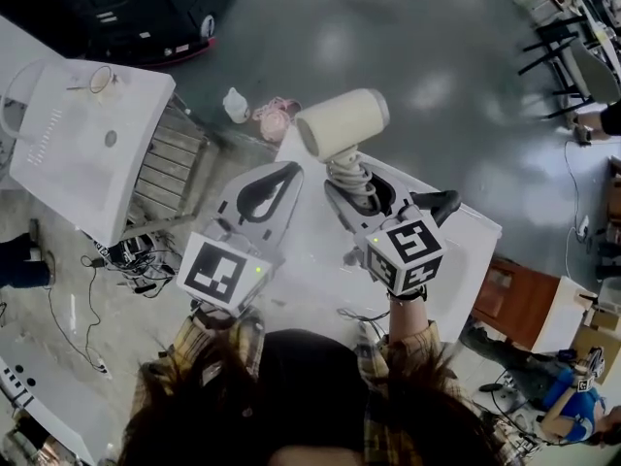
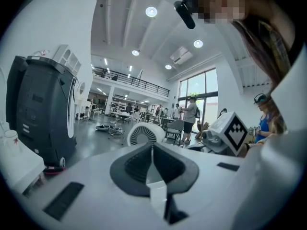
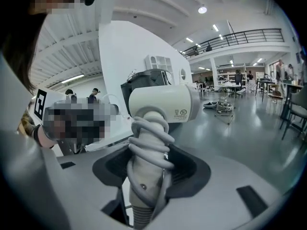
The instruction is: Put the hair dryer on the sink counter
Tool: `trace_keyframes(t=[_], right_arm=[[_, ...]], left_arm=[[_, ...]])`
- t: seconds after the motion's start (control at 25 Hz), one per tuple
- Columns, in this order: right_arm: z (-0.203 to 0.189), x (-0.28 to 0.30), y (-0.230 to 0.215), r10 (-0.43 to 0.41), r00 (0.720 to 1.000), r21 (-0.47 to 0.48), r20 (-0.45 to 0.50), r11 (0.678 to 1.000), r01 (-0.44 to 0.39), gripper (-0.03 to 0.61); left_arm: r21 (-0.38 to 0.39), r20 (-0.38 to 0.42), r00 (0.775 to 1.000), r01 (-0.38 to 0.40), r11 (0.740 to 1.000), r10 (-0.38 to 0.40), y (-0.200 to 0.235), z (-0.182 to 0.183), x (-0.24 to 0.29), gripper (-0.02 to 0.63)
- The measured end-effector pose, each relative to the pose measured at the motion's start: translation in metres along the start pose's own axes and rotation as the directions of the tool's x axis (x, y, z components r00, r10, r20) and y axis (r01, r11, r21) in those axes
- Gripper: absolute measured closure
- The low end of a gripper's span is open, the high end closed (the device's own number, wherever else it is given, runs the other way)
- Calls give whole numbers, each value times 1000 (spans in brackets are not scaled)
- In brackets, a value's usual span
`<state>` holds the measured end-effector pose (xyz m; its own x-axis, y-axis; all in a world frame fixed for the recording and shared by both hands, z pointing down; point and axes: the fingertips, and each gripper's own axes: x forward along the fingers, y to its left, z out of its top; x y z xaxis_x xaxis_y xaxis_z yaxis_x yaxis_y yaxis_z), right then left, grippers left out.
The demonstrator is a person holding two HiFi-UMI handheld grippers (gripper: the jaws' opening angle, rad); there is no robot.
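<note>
Both tongs closed: right gripper (image 1: 361,188) clamps hair dryer (image 1: 342,122) by cord-wrapped handle, prob. keeping cord tidy; left gripper (image 1: 283,173) shut, empty, spare.

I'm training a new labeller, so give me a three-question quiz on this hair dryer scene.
1. Which gripper holds the hair dryer? A: the left one. B: the right gripper. C: neither.
2. True or false: the cord is wound round the handle.
3. Fill in: the left gripper holds ____.
Key: 1 B; 2 true; 3 nothing.
</note>
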<state>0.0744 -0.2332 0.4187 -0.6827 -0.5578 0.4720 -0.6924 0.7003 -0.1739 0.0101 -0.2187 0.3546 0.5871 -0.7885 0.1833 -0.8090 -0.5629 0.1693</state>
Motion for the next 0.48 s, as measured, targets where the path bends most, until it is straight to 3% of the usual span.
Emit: trace_keyframes(t=[0.48], right_arm=[[-50,41,-19,50,989,7,-140,999,-50,353]], left_arm=[[-25,-71,997,5,1000,-7,4,-31,22,595]])
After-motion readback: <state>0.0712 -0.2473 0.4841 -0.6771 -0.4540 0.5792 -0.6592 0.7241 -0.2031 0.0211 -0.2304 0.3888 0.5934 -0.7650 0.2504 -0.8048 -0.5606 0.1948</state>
